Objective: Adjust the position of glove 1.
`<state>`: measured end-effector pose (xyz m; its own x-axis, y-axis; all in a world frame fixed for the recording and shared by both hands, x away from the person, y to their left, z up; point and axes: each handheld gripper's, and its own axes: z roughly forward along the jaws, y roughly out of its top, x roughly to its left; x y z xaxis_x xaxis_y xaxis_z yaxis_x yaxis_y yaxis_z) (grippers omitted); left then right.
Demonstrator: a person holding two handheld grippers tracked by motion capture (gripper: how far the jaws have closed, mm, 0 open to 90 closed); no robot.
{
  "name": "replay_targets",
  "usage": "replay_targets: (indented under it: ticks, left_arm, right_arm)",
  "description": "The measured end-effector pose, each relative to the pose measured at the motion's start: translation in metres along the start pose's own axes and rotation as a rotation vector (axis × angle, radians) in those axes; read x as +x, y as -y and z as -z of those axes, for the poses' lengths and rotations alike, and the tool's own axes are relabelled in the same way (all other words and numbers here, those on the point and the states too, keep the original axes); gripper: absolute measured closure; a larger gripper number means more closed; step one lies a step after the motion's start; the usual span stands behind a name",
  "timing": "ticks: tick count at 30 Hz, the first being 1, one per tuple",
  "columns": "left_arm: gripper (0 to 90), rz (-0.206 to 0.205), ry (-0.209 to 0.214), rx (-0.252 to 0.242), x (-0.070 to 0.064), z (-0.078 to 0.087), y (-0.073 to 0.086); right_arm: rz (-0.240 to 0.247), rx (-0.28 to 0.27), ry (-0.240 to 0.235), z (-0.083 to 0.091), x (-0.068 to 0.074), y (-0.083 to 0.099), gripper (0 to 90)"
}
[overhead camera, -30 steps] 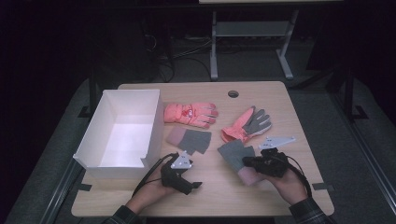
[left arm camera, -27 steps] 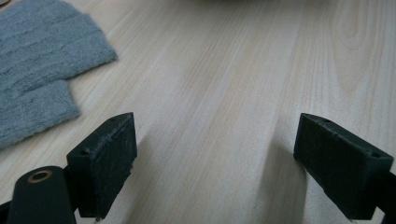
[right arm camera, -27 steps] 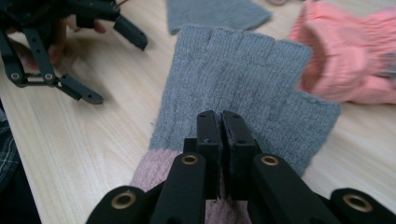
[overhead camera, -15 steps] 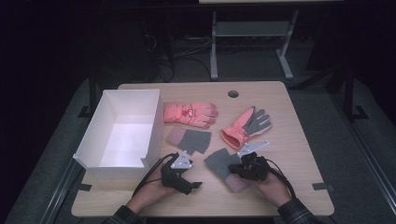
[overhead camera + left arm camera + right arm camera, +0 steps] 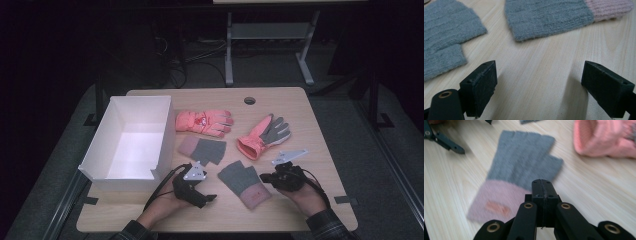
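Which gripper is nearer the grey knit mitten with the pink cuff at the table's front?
Right. The right gripper, jaws shut, sits just beside the grey knit mitten; the left gripper is open, slightly farther.

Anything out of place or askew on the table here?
Nothing damaged or spilled. The near grey mitten lies askew, cuff toward the table edge, apart from its mate beside the white box.

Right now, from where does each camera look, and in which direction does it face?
High view: above the person's side, looking forward and down at the table; both hands show, with the left gripper and right gripper.
Left gripper view: low over the wood, between its own open jaws, facing the near grey mitten.
Right gripper view: over its shut jaws, facing the same mitten.
Shared: all three show that mitten.
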<state>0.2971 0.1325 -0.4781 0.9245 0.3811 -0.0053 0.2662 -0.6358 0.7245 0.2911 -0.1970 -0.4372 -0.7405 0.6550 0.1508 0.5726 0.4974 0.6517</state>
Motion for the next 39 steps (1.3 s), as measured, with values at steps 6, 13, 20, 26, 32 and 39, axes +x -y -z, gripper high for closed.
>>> replay_targets:
  ticks: [6,13,20,26,32,39]
  left_arm:
    - [12.5,-0.003,0.000,0.002,0.000,0.000,0.000]
    - [12.5,-0.003,0.000,0.002,0.000,0.000,0.000]
    - [12.5,-0.003,0.000,0.003,0.000,0.000,0.000]
    - [12.5,0.000,0.000,0.000,0.000,0.000,0.000]
    - [12.5,-0.002,0.000,0.002,0.000,0.000,0.000]
    - [20.5,0.032,-0.030,0.039,0.000,0.003,-0.007]
  right_arm:
    - [-0.016,0.042,-0.012,0.005,-0.013,0.015,89.9]
    - [0.026,0.115,-0.061,-0.006,-0.003,0.017,89.9]
    - [0.071,0.126,-0.109,-0.011,0.010,0.014,89.9]
    - [0.113,0.140,-0.170,-0.019,0.028,0.009,89.9]
    - [0.159,0.152,-0.215,-0.026,0.042,0.006,89.9]
    - [0.138,0.107,-0.180,-0.020,0.035,0.006,77.2]
